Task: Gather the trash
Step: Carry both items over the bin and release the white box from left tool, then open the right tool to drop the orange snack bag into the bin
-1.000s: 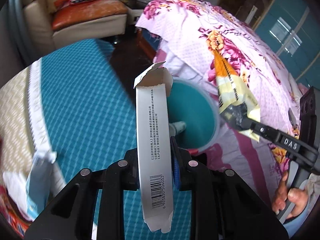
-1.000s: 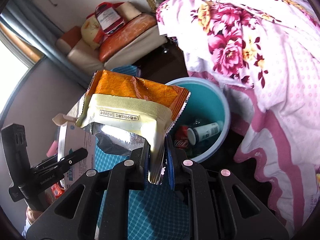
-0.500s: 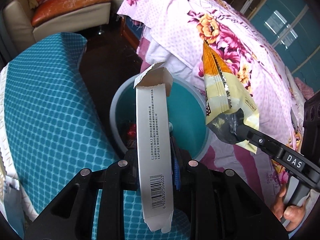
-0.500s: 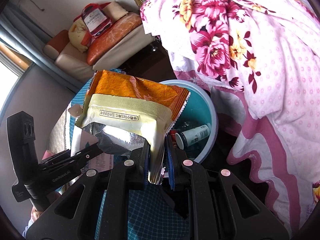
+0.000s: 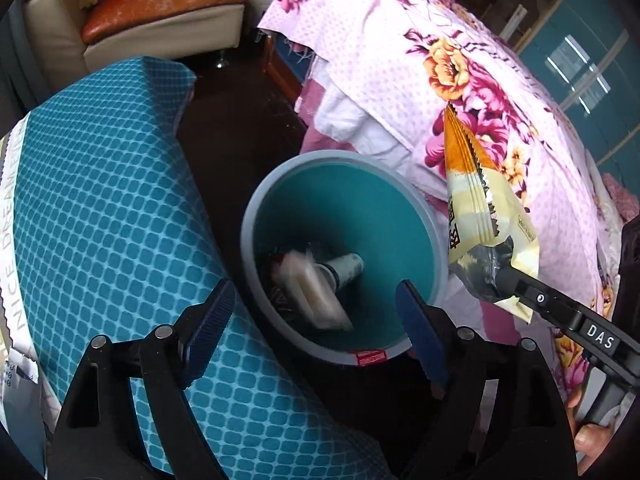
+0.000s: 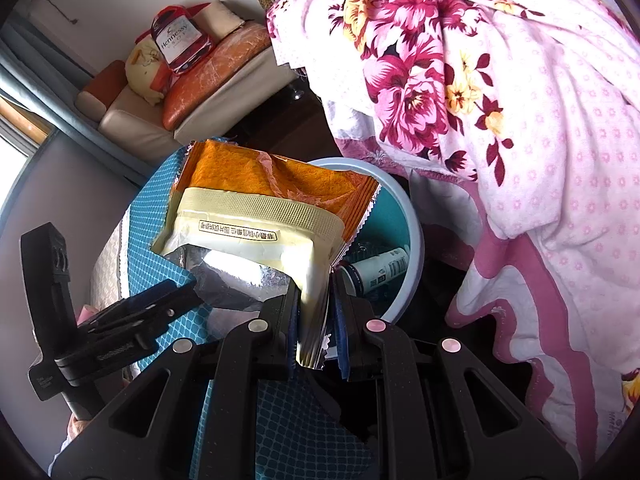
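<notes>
So the left gripper has just popped its jaws wide apart and there's nothing between them now; the white carton it was carrying is a blurry shape inside the teal trash bin, lying on top of a small white bottle and some dark wrappers at the bottom. That side looks done, I'd say. What matters now is the right gripper, which is clamped tight on the bottom edge of the orange-and-cream snack bag. The bag stands up from the jaws with its long side running up and away, torn orange top farthest out. From the left wrist view the bag hangs just outside the bin's right rim, over the floral bedspread rather than over the opening. From the right wrist view the bin sits ahead and slightly right of the jaws, half hidden behind the bag, with the bottle peeking out past the bag's edge. So my read is the bag needs to travel forward and in over the rim before letting go, otherwise it likely lands on the bedding or the floor. The bin sits between the blue checked cushion and the bed, so there's not much slack on either side. The right hand is the 1 that counts here, the left just has to get out of the way.
</notes>
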The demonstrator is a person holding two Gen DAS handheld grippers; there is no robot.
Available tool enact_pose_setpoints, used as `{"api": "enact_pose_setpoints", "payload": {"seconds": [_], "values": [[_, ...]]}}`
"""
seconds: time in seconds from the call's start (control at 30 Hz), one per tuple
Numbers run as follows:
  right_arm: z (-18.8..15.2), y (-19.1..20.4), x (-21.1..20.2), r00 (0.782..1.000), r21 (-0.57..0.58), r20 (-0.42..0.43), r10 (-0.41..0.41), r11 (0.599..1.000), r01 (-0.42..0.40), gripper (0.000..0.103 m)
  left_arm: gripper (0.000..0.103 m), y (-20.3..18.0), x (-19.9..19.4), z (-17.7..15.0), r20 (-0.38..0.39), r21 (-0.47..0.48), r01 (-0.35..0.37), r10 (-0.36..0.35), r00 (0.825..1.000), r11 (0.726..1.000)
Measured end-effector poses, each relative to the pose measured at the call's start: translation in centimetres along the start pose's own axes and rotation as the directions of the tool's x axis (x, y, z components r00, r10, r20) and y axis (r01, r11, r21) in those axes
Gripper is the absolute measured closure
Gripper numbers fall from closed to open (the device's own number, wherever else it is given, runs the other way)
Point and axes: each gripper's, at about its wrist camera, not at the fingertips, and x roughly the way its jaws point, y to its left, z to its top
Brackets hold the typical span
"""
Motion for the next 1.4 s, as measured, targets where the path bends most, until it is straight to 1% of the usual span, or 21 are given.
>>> {"api": "enact_pose_setpoints", "payload": {"seconds": [0.1, 0.13, 0.17, 0.2, 0.37, 0.57, 0.63, 0.67, 0.7, 0.73, 0.8, 1.0, 1.17, 1.4], "values": [[0.0, 0.3, 0.4, 1.0, -0.001, -0.006, -0.002, 1.0, 0.002, 0.089, 0.019, 0.5, -0.4, -0.3, -0.003, -0.006, -0.007, 0.007, 1.0, 1.0], [-0.1, 0.4, 0.4, 1.0, -0.002, -0.008, -0.002, 1.0, 0.002, 0.089, 0.017, 0.6, -0.5, -0.4, -0.004, -0.006, -0.011, 0.01, 1.0, 1.0], [-0.1, 0.5, 0.5, 1.0, -0.002, -0.01, -0.003, 1.0, 0.003, 0.088, 0.013, 0.7, -0.6, -0.6, -0.005, -0.006, -0.016, 0.016, 1.0, 1.0], [0.0, 0.6, 0.7, 1.0, -0.004, -0.012, -0.005, 1.0, 0.005, 0.088, 0.011, 0.9, -0.7, -0.8, -0.004, -0.007, -0.02, 0.02, 1.0, 1.0], [0.1, 1.1, 1.1, 1.0, -0.013, -0.02, -0.016, 1.0, 0.016, 0.088, 0.011, 1.6, -1.2, -1.5, -0.01, -0.01, -0.018, 0.018, 1.0, 1.0], [0.0, 1.9, 2.0, 0.999, -0.018, -0.037, -0.034, 0.999, 0.033, 0.087, 0.011, 2.6, -2.1, -2.6, -0.006, -0.004, -0.035, 0.035, 0.999, 0.999], [0.0, 2.0, 2.3, 0.998, -0.019, -0.041, -0.039, 0.999, 0.039, 0.083, 0.011, 3.2, -2.3, -3.0, -0.007, -0.011, -0.034, 0.034, 0.999, 0.999], [-0.1, 2.1, 2.4, 0.998, -0.018, -0.042, -0.04, 0.999, 0.039, 0.078, 0.011, 3.5, -2.4, -3.2, -0.012, -0.014, -0.034, 0.034, 0.999, 0.999], [-0.1, 2.3, 2.7, 0.998, -0.013, -0.045, -0.042, 0.999, 0.042, 0.07, 0.011, 3.7, -2.4, -3.4, -0.016, -0.016, -0.033, 0.033, 0.999, 0.999], [-0.1, 2.4, 2.8, 0.998, -0.013, -0.046, -0.043, 0.999, 0.042, 0.066, 0.011, 3.9, -2.5, -3.5, -0.019, -0.018, -0.032, 0.032, 0.999, 0.999], [-0.3, 2.8, 3.2, 0.997, -0.009, -0.054, -0.05, 0.999, 0.049, 0.051, 0.011, 4.2, -2.6, -3.8, -0.025, -0.02, -0.028, 0.028, 0.999, 0.999], [-0.6, 3.4, 2.8, 0.996, -0.016, -0.046, -0.077, 0.997, 0.076, 0.033, 0.011, 4.4, -3.2, -4.6, -0.028, -0.02, -0.014, 0.014, 0.999, 1.0], [-1.0, 3.7, 2.3, 0.995, -0.008, -0.054, -0.079, 0.997, 0.078, 0.029, 0.01, 4.5, -4.1, -5.4, -0.028, -0.021, -0.009, 0.008, 1.0, 1.0], [-2.2, 5.1, 1.8, 0.995, -0.019, -0.085, -0.061, 0.998, 0.06, 0.027, 0.01, 5.5, -6.6, -6.9, -0.001, -0.036, -0.013, 0.013, 1.0, 0.999]]}}
